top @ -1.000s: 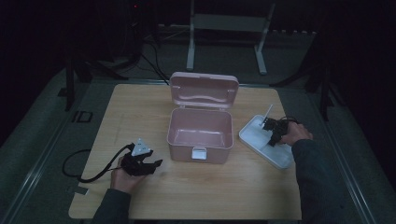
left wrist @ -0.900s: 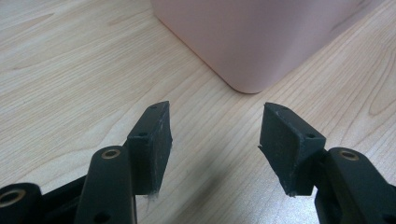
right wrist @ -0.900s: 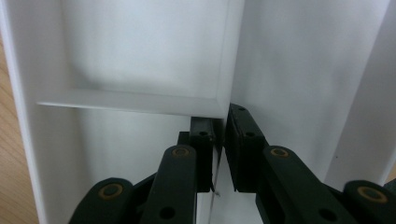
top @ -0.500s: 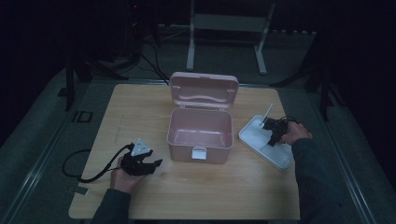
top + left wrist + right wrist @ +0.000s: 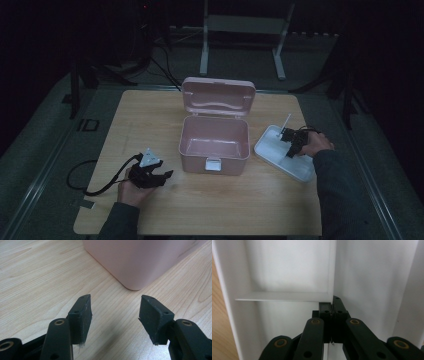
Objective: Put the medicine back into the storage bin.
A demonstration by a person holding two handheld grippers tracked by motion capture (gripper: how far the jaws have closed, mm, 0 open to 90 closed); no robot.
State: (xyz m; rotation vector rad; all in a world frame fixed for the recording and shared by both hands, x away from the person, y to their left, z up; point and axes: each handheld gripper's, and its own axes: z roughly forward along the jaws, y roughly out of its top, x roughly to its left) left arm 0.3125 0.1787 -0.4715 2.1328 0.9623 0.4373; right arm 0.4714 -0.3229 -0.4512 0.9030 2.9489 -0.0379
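While pinching its inner divider (image 5: 329,272), the right claw (image 5: 332,305) sits inside the white tray (image 5: 272,150).

Open hand-held gripper (image 5: 115,315) near pink box (image 5: 140,262)

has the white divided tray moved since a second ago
No. In the high view the white plastic divided tray sits at the same spot beside the open pink plastic box, with the right gripper over it.
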